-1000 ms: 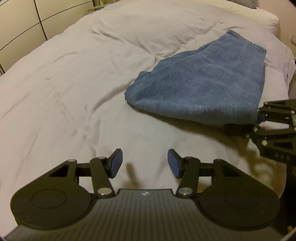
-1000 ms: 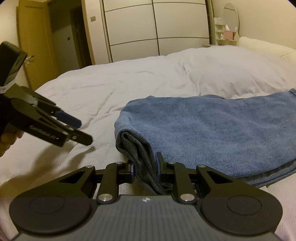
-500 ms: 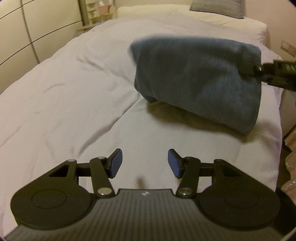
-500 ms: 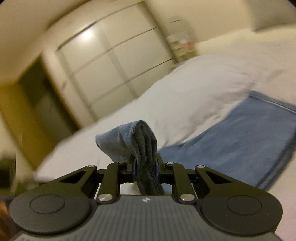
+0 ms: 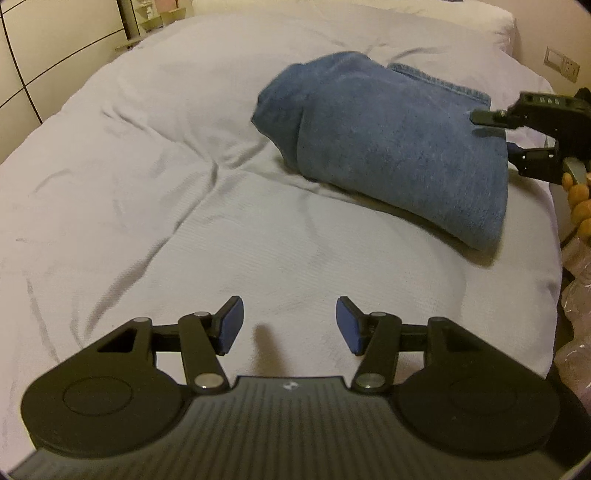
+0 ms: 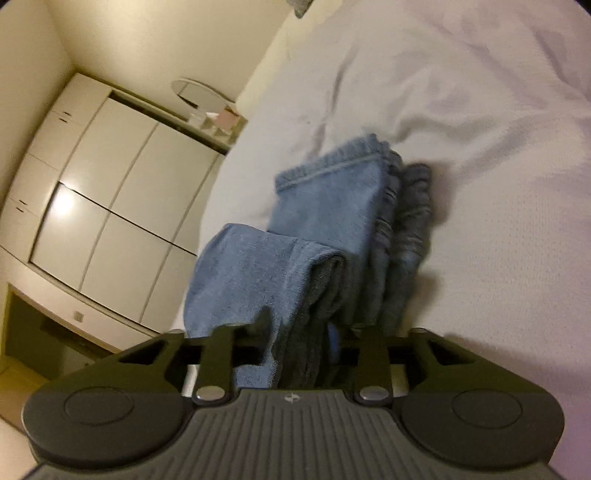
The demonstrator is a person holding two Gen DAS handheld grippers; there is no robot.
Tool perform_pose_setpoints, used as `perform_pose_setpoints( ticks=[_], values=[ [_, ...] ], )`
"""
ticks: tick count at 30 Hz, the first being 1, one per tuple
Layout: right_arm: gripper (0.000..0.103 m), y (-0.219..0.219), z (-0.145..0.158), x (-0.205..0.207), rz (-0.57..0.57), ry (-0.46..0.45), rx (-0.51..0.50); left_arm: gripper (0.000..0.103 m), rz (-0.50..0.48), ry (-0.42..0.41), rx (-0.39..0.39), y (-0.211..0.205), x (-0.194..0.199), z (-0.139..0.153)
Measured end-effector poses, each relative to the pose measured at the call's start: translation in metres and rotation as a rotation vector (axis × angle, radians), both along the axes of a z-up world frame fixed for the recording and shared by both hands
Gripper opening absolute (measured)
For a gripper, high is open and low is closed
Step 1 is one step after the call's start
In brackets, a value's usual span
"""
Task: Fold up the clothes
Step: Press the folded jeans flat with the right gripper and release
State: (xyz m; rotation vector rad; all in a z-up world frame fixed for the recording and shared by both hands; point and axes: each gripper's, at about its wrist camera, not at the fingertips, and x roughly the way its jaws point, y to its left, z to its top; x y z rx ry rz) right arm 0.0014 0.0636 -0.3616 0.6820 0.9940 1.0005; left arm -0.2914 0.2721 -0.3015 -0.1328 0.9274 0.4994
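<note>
Folded blue jeans [image 5: 388, 147] lie in a thick bundle on the right side of the white bed [image 5: 184, 184]. My left gripper [image 5: 288, 325] is open and empty, low over the bedding, well short of the jeans. My right gripper [image 5: 498, 134] shows at the jeans' right edge in the left wrist view. In the right wrist view my right gripper [image 6: 299, 339] has its jaws parted with a fold of the jeans [image 6: 266, 266] lying between them; the fingertips are mostly hidden by cloth.
A white pillow [image 5: 406, 14] lies at the head of the bed. A white wardrobe [image 6: 110, 192] and a shelf with a mirror [image 6: 207, 96] stand beyond the bed. A wall socket [image 5: 561, 62] and plastic bags [image 5: 576, 314] are off the right edge.
My right gripper lifted the near end of the jeans and carried it over onto the far end, folding them in half. Its jaws have since parted. The left gripper stayed open.
</note>
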Motion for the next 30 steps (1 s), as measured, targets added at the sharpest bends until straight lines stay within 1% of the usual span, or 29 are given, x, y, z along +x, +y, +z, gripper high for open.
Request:
perform_pose_setpoints(
  ticks=[1, 2, 4, 9, 10, 12, 13, 14, 15, 17, 19, 21, 23, 24, 25, 27, 28, 29, 30],
  values=[
    [0.044, 0.000, 0.000, 0.001, 0.006, -0.003, 0.012, 0.051, -0.001, 0.004, -0.003, -0.001, 0.003, -0.002],
    [0.037, 0.002, 0.002, 0.000, 0.013, -0.023, -0.003, 0.051, -0.002, 0.008, -0.005, -0.001, 0.007, -0.003],
    [0.018, 0.007, 0.008, -0.002, 0.026, -0.070, -0.030, 0.051, -0.014, 0.010, -0.003, -0.003, 0.012, -0.003],
    [0.014, 0.006, 0.077, -0.012, 0.076, -0.409, 0.040, 0.051, -0.020, 0.014, 0.007, -0.003, 0.023, -0.001],
    [0.014, 0.003, 0.085, -0.008, 0.055, -0.434, 0.026, 0.051, -0.021, 0.012, 0.006, -0.003, 0.026, -0.002],
    [0.014, -0.001, 0.080, 0.009, 0.003, -0.405, -0.044, 0.051, -0.029, 0.012, 0.003, -0.004, 0.032, -0.003],
    [0.014, 0.000, 0.067, 0.024, -0.025, -0.357, -0.117, 0.051, -0.033, 0.012, 0.001, -0.004, 0.035, -0.004],
    [0.014, 0.000, 0.050, 0.038, -0.039, -0.288, -0.182, 0.051, -0.038, 0.014, -0.001, -0.005, 0.038, -0.006],
    [0.014, -0.003, 0.034, 0.049, -0.043, -0.217, -0.207, 0.051, -0.046, 0.017, -0.001, -0.006, 0.041, -0.007],
    [0.014, -0.016, 0.019, 0.058, -0.054, -0.134, -0.128, 0.051, -0.060, 0.019, -0.001, -0.007, 0.046, -0.009],
    [0.014, -0.024, 0.029, 0.055, -0.064, -0.150, -0.057, 0.051, -0.063, 0.021, -0.001, -0.006, 0.051, -0.011],
    [0.014, -0.024, 0.040, 0.052, -0.063, -0.175, -0.046, 0.051, -0.063, 0.017, -0.001, -0.005, 0.054, -0.010],
    [0.014, -0.018, 0.029, 0.055, -0.065, -0.215, -0.159, 0.052, -0.058, 0.014, -0.011, -0.004, 0.057, -0.012],
    [0.012, -0.015, 0.024, 0.056, -0.066, -0.230, -0.206, 0.052, -0.052, 0.017, -0.015, -0.003, 0.059, -0.013],
    [0.010, -0.017, 0.019, 0.058, -0.071, -0.214, -0.196, 0.052, -0.052, 0.018, -0.018, -0.003, 0.059, -0.014],
    [0.015, -0.021, 0.010, 0.061, -0.083, -0.183, -0.175, 0.052, -0.051, 0.020, -0.025, -0.003, 0.059, -0.015],
    [0.030, -0.026, 0.015, 0.057, -0.096, -0.186, -0.170, 0.052, -0.049, 0.021, -0.031, -0.003, 0.059, -0.016],
    [0.053, -0.029, 0.024, 0.052, -0.128, -0.227, -0.198, 0.052, -0.046, 0.022, -0.038, -0.002, 0.058, -0.017],
    [0.056, -0.032, 0.033, 0.046, -0.158, -0.272, -0.226, 0.052, -0.046, 0.020, -0.040, -0.002, 0.059, -0.017]
  ],
)
